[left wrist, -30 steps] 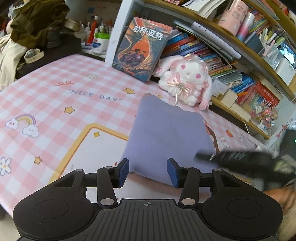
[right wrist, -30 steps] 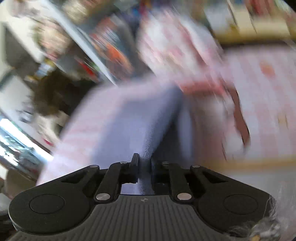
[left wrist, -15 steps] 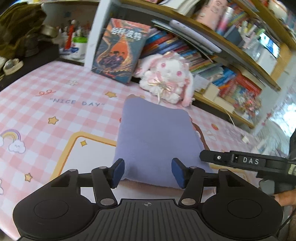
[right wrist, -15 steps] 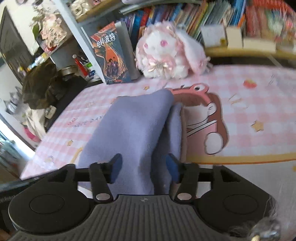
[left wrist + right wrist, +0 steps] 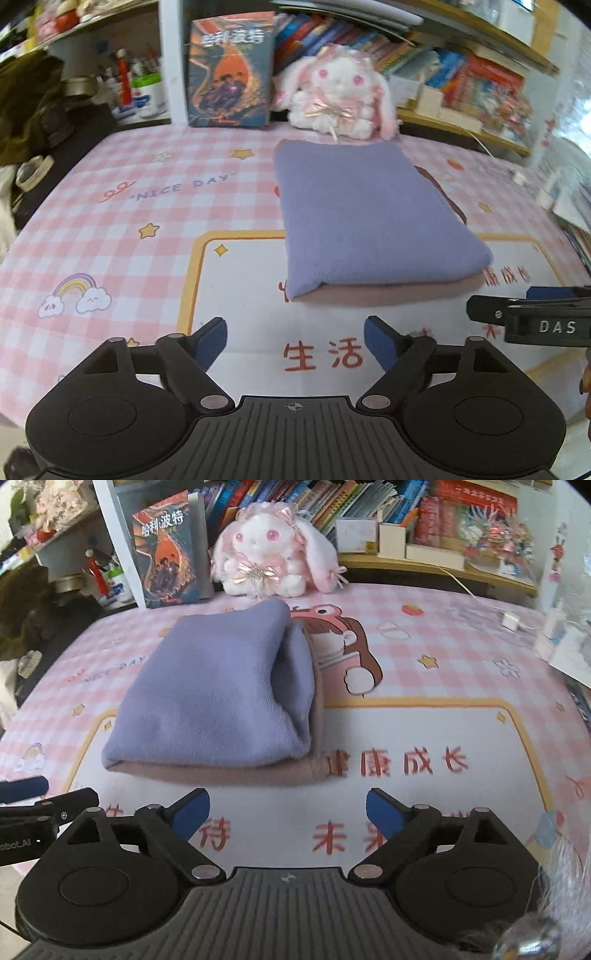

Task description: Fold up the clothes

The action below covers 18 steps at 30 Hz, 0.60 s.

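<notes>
The folded lavender garment (image 5: 373, 218) lay flat at mid-table, its near edge showing a mauve underlayer, clear of both tools. The left gripper (image 5: 295, 341) and right gripper (image 5: 288, 810) had just been opening, jaws wide with nothing between them, over bare pink checked tablecloth (image 5: 110, 236). A plush rabbit (image 5: 273, 554) and crowded bookshelves (image 5: 388, 513) bounded the far edge

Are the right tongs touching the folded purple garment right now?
Apart. The right wrist view shows the right tongs open, with bare mat between them and the garment.
</notes>
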Tool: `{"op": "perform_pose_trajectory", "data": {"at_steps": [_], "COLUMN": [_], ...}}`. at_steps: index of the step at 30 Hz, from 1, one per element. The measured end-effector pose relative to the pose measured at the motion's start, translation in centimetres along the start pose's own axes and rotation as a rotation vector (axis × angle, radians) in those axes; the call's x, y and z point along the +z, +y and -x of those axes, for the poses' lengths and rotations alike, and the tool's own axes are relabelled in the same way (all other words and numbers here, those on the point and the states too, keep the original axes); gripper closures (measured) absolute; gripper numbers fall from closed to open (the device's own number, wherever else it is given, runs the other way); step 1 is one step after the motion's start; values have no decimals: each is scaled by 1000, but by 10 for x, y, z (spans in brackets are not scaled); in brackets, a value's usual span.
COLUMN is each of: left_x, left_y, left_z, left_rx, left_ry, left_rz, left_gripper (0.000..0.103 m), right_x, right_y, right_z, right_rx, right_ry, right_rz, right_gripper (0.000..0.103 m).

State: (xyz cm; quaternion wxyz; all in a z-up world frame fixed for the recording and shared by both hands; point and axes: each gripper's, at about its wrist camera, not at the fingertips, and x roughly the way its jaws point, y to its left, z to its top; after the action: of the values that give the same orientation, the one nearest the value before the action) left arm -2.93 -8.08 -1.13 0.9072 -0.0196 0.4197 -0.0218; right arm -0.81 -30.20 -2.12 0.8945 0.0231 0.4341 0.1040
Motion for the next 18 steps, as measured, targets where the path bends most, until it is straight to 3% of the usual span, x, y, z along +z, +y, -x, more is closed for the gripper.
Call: {"op": "perform_pose_trajectory", "data": {"at_steps": [18], "left_x": [-20], "left_y": [35], "left_z": [18], "left_rx": [-64], "left_ry": [2], "left_rz": [-54], "left_gripper": [13], "right_x": [-35], "right_y": [48], "right_z": [24], "right_rx": [-123], "right_ry": [-20], "right_rz": [-29], "right_gripper": [6]}}
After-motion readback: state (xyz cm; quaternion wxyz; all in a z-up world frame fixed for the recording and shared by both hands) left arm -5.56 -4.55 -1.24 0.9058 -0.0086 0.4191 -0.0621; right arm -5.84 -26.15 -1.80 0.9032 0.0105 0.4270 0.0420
